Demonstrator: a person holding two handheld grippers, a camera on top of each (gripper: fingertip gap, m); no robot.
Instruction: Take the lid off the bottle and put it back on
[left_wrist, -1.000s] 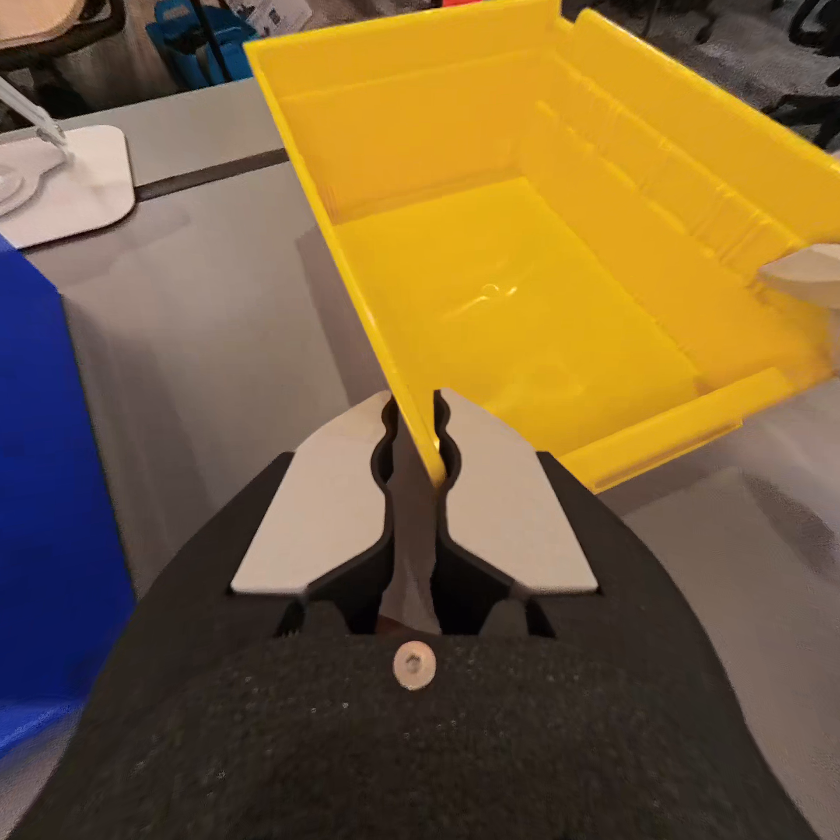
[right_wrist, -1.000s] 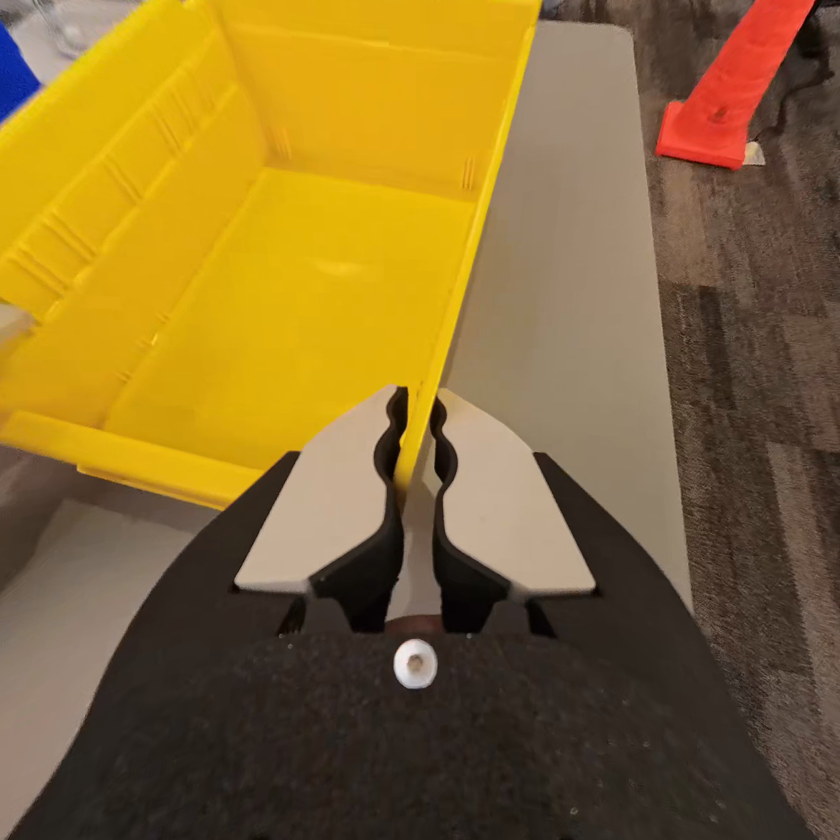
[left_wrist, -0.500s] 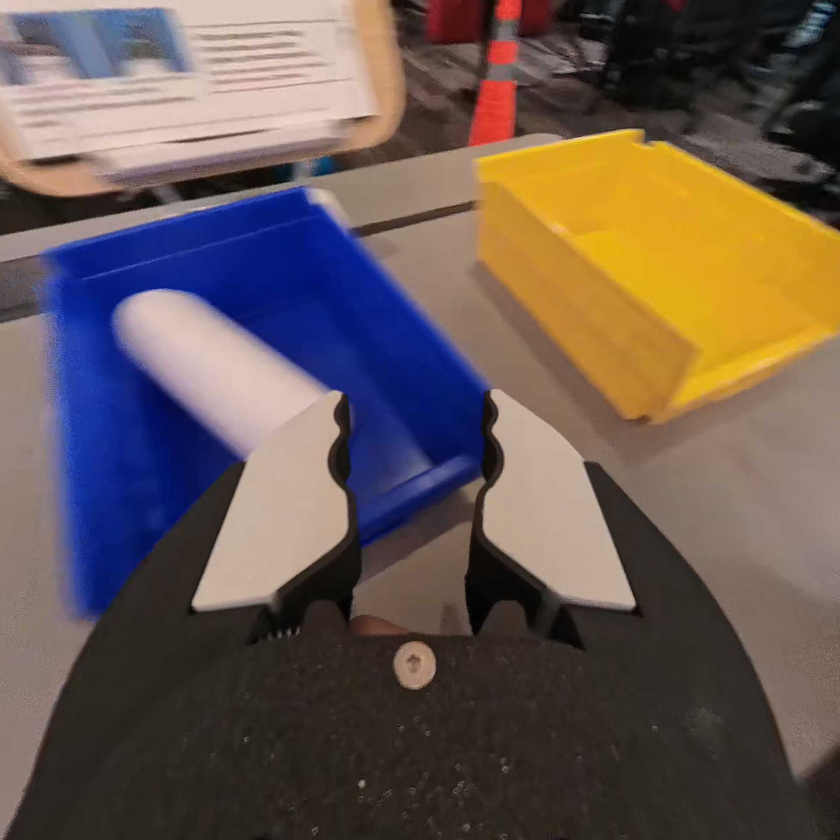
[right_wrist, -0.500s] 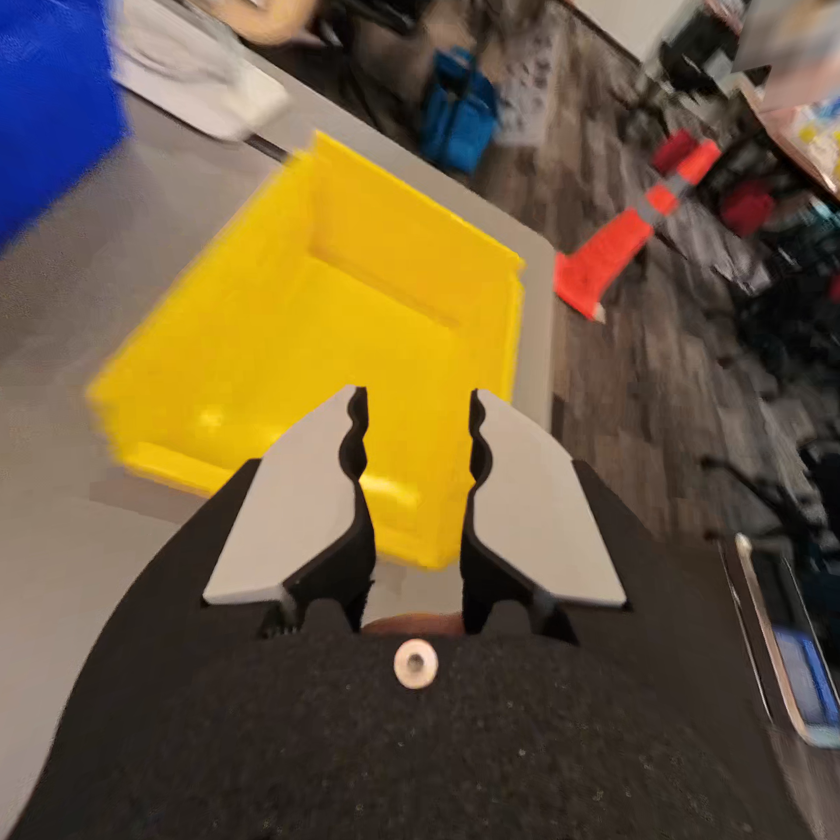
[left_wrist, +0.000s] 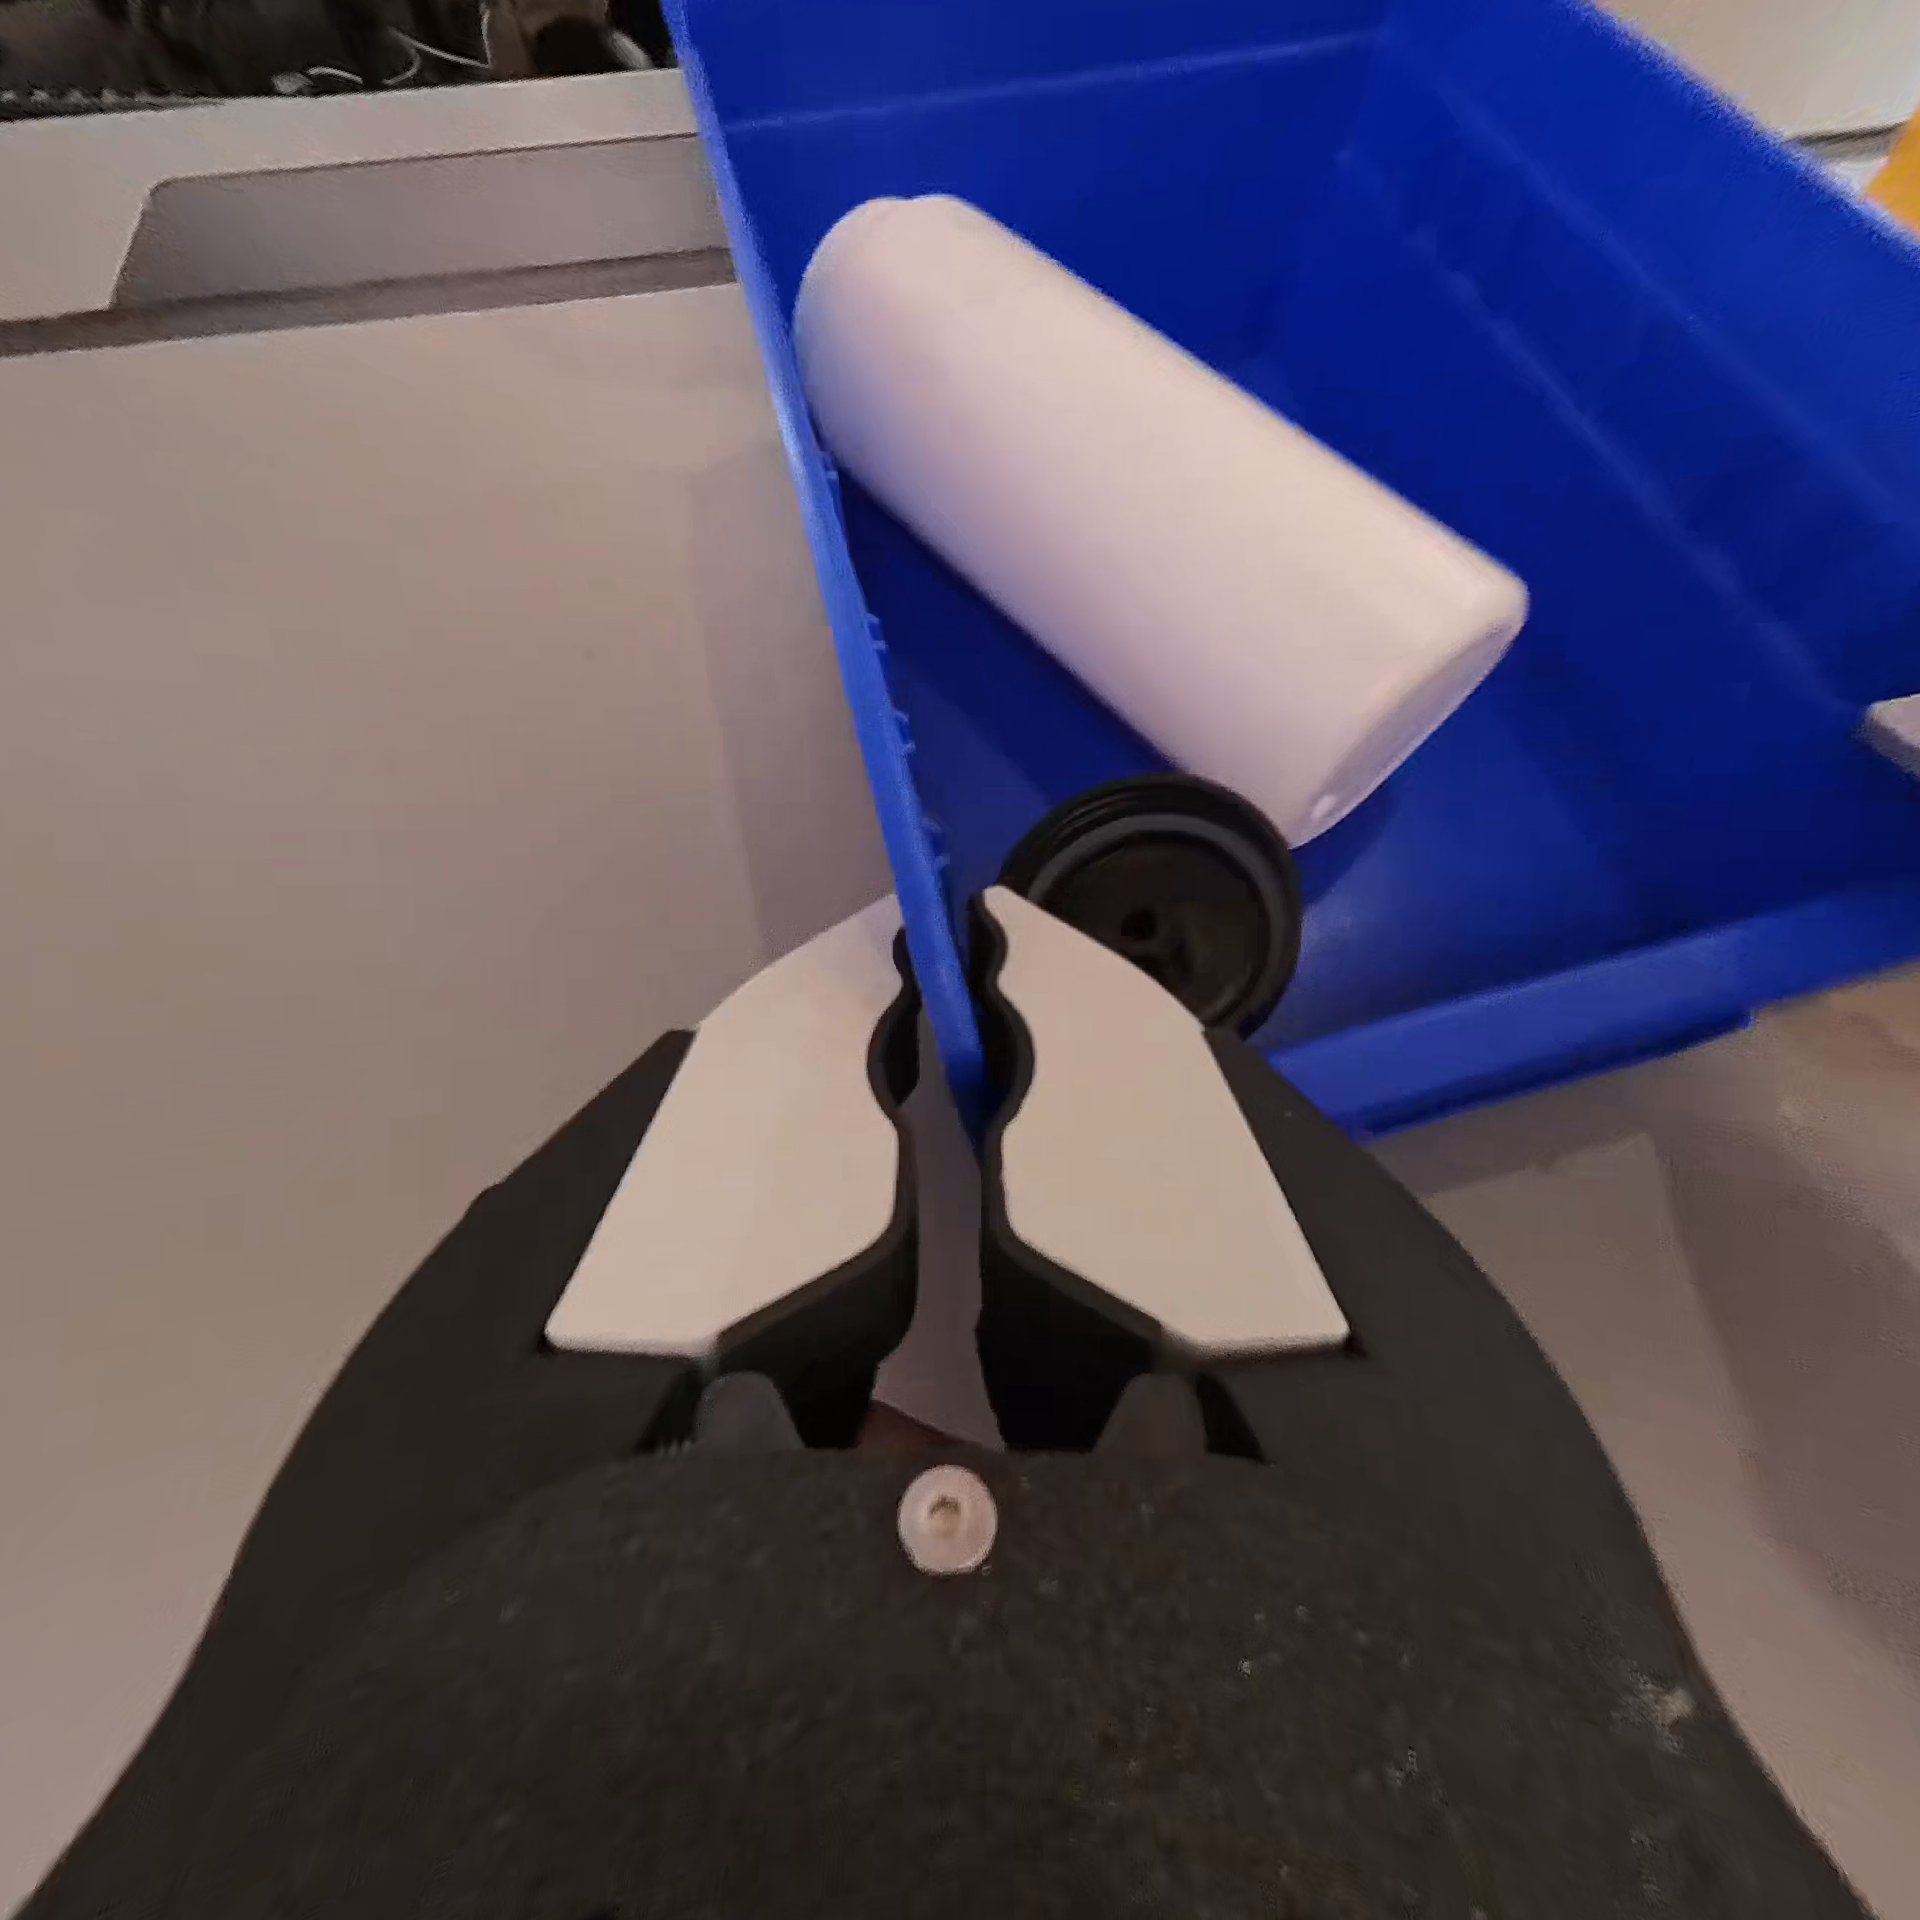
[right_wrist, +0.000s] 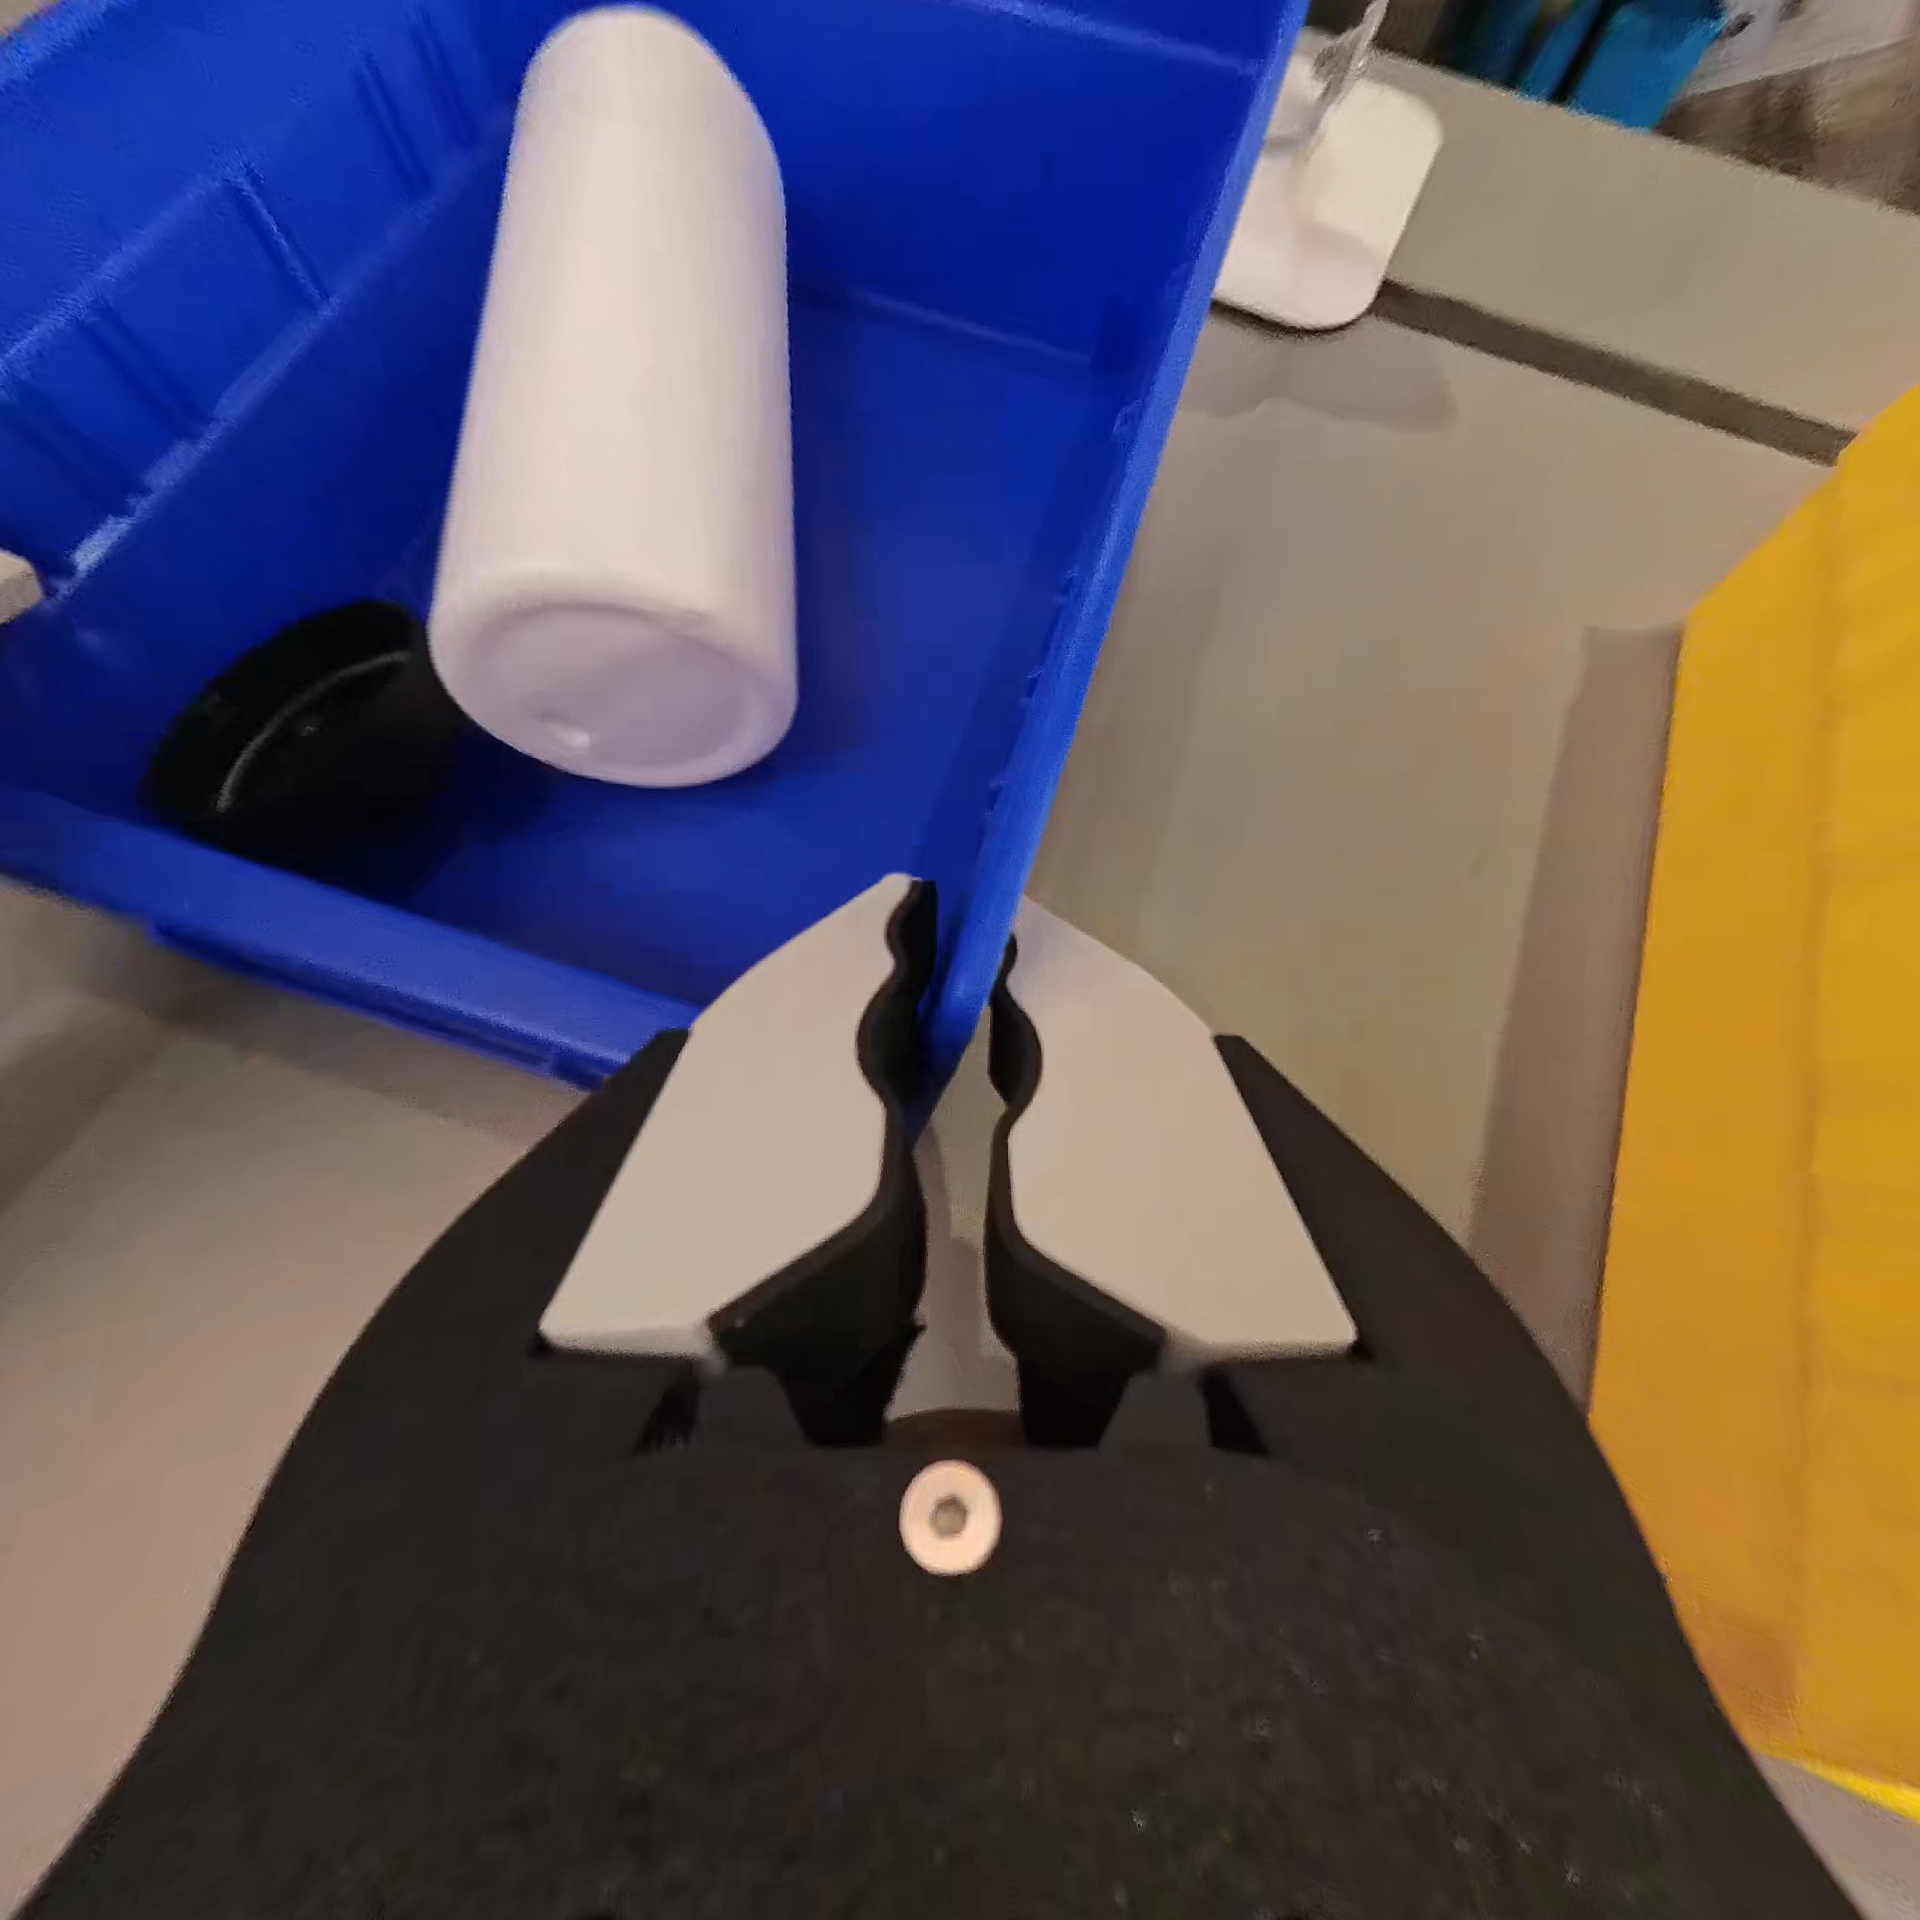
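the left tool (left_wrist: 940, 951) is pinched shut on the near left wall of the blue bin (left_wrist: 1558, 312), and the right tool (right_wrist: 961, 925) clamps its near right wall. inside lie the white bottle (left_wrist: 1122, 509) on its side and the black lid (left_wrist: 1164, 914), already off, touching its near end. this looks like repositioning the bin on the counter (left_wrist: 364, 727); next, i judge, the tools must release the walls and take the bottle and lid.
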